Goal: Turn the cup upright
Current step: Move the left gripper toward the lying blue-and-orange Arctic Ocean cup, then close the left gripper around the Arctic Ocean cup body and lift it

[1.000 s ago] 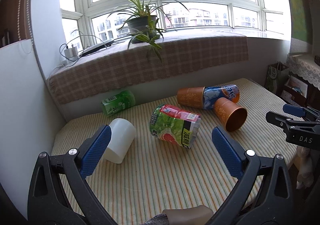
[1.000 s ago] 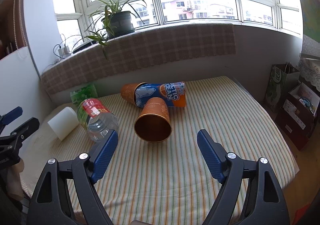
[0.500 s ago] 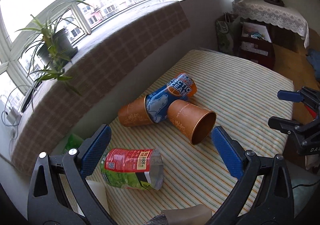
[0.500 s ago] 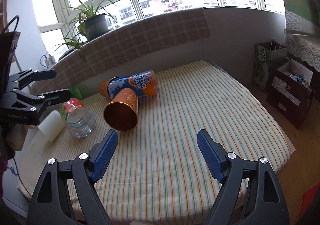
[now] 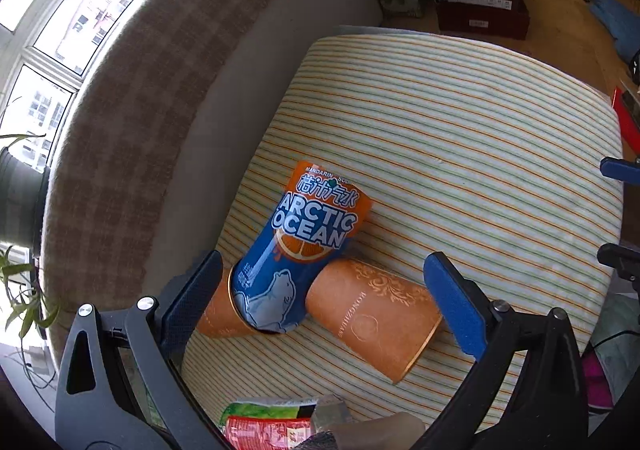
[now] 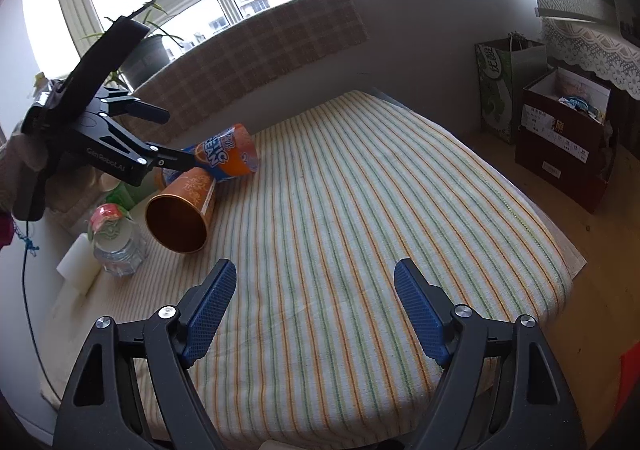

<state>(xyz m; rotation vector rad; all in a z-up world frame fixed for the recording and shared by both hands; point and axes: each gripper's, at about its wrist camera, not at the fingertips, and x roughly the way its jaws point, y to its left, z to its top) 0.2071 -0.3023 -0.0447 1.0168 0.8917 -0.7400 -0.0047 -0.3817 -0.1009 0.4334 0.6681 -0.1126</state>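
Observation:
An orange cup (image 5: 372, 320) lies on its side on the striped table (image 5: 460, 138), its open mouth toward the near edge; it also shows in the right wrist view (image 6: 180, 216). A second orange cup (image 5: 218, 314) lies on its side with a blue and orange Arctic Ocean cup (image 5: 304, 246) stuck in its mouth. My left gripper (image 5: 324, 302) is open, hovering over these cups with one blue pad on each side. It shows from the side in the right wrist view (image 6: 160, 146). My right gripper (image 6: 316, 314) is open and empty over the table's near part.
A plastic bottle with a red and green label (image 6: 114, 238) and a white cup (image 6: 78, 266) lie at the table's left end. A plaid-covered window sill (image 6: 260, 50) runs behind the table. Boxes (image 6: 568, 138) and a green bag (image 6: 504, 86) stand on the floor at the right.
My left gripper has swung right from the bottle and come down close over the orange cups. My right gripper has shifted right and the left gripper now shows large in its view.

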